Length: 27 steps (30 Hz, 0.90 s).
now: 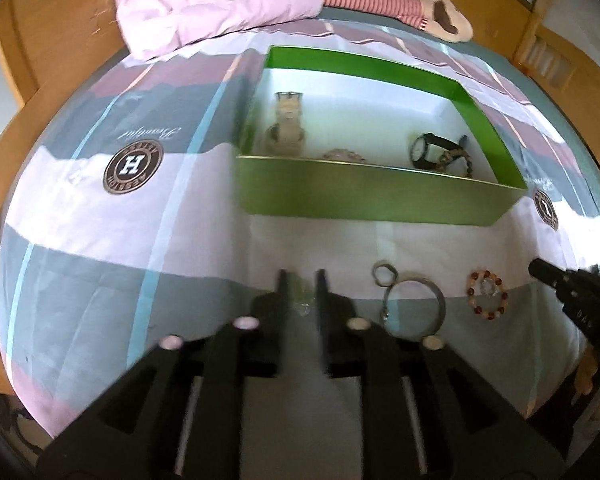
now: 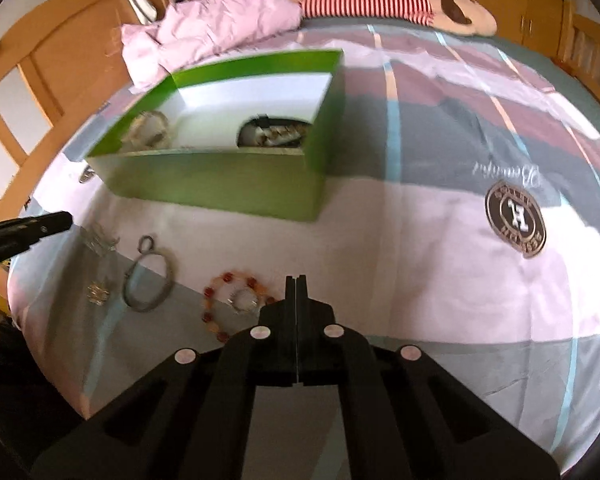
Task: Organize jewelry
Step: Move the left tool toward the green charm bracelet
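One green box (image 1: 364, 196) was seen on the bedspread. Inside it, four pieces were counted: one pale watch (image 1: 287, 120), one pale bracelet (image 1: 344, 155), one black watch (image 1: 428, 150) and one brown beaded bracelet (image 1: 456, 159). Outside the box, one amber beaded bracelet (image 1: 486, 294), one metal bangle (image 1: 418, 306), one small ring (image 1: 385, 273) and one clear piece (image 1: 302, 306) were counted. Two grippers were counted, left (image 1: 302, 280) and right (image 2: 296, 282).
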{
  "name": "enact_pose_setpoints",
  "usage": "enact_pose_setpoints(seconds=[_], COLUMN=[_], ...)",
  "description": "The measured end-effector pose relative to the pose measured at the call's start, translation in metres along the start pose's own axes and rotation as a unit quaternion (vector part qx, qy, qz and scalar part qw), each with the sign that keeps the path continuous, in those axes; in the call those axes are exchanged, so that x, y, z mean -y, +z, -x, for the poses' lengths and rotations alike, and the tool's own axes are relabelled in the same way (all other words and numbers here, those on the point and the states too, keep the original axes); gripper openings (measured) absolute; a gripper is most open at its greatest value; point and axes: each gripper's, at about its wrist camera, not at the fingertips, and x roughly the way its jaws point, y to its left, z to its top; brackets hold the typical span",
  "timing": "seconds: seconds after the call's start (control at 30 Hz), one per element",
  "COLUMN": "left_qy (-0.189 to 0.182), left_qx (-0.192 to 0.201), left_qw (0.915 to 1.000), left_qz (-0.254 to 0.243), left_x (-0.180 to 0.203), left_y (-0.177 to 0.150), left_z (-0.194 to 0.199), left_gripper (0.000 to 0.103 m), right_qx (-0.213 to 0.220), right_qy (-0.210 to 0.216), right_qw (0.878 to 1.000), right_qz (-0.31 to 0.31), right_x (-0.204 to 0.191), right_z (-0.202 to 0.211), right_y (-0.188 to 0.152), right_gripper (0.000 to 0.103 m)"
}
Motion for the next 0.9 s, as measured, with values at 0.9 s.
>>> enact_pose_setpoints(seconds=[0.9], left_qy=[0.051], left_qx=[-0.044], left_qw=[0.9976], left_qz=[-0.019], left_x=[0.006], left_y=[-0.024], left_z=[-0.051], left_gripper=[0.044], right_qx=[-0.035], right_qy=[-0.019], right_qw=[0.998], right_qz=[0.046], right_x=[-0.017], right_z=[-0.027], right_y=[-0.013], right_gripper=[0.020])
